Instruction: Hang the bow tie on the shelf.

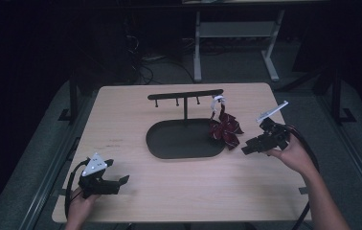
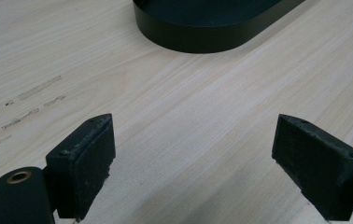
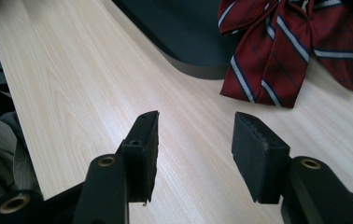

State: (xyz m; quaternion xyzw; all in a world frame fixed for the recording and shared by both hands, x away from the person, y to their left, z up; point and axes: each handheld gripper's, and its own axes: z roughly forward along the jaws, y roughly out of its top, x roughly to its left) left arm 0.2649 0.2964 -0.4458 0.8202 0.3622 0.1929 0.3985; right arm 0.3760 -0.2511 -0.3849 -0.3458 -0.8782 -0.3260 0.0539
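Observation:
A dark red striped bow tie hangs by its white strap from the right end of a black T-shaped stand and rests against the stand's oval base. In the right gripper view the bow tie lies just beyond my open right gripper, with bare table between the pads. From the high view, the right gripper sits a short way right of the bow. My left gripper stands open near the table's front left, and its jaws frame bare wood, far from the base.
The light wooden table carries the stand in its middle. Dark floor, cables and a white desk frame lie behind the table. Cables trail from both grippers off the front edge.

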